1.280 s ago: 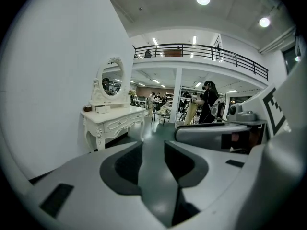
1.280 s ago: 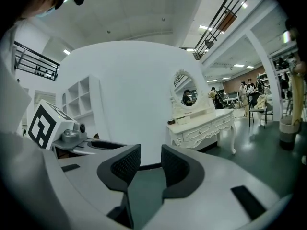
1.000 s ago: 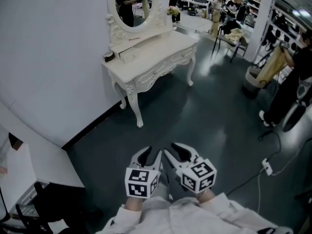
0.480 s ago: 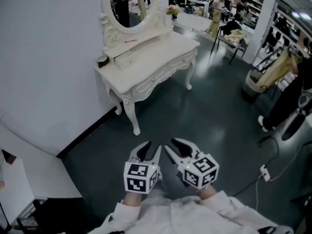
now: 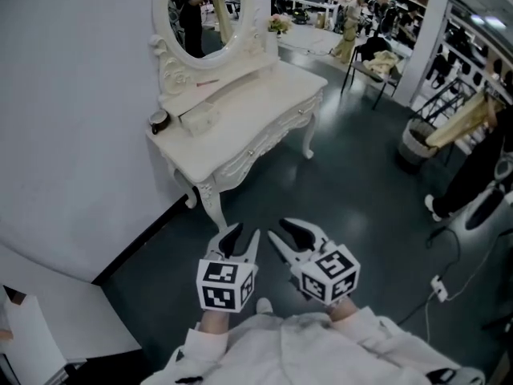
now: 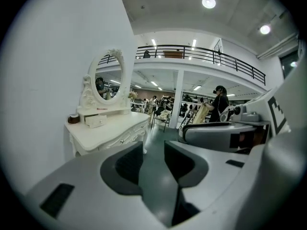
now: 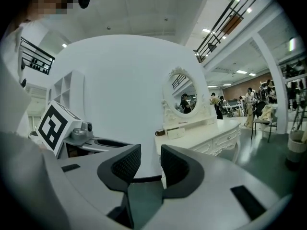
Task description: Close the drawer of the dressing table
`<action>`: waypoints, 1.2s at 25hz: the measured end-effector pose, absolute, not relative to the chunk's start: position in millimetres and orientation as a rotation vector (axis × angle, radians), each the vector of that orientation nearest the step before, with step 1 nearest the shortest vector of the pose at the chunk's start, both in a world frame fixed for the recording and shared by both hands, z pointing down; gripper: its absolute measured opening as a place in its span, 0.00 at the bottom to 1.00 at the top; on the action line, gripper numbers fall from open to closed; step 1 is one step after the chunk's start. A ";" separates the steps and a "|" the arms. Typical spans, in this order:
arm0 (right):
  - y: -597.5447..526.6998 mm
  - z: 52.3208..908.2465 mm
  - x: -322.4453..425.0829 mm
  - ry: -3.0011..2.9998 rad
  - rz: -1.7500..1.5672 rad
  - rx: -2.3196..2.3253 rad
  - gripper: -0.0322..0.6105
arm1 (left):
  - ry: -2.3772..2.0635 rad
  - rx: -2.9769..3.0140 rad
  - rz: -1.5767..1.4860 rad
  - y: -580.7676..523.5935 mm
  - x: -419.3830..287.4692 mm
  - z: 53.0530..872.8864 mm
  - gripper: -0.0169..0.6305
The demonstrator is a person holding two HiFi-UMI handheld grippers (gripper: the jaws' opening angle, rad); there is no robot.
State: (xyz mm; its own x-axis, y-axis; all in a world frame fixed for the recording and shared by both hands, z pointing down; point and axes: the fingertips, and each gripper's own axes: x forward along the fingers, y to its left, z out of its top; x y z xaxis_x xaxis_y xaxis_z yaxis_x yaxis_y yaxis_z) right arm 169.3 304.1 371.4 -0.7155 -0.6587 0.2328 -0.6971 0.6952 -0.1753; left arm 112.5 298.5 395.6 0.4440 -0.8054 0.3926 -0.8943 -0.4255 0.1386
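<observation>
Drawer (image 5: 199, 118) juts open atop the dressing table (image 5: 260, 103) (contents unseen); left gripper (image 5: 243, 233) and right gripper (image 5: 280, 229) fingers apart, empty.

Glossy painted dressing table (image 5: 240, 123), floor (image 5: 353, 191) — smooth, faintly reflective

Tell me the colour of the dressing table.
The dressing table is cream white all over, clearest in the head view.
</observation>
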 end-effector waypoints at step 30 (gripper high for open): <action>195.6 398.3 139.7 -2.748 0.502 1.001 0.25 | -1.519 2.253 0.408 203.3 69.0 422.7 0.22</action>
State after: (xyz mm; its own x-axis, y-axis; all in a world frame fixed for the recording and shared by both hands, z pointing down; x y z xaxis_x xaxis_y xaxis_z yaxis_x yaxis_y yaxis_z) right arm 139.7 195.6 398.3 -0.7588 -0.5909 0.2740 -0.6496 0.7171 -0.2524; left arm 69.0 203.3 422.7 0.3696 -0.8151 0.4461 -0.9289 -0.3355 0.1566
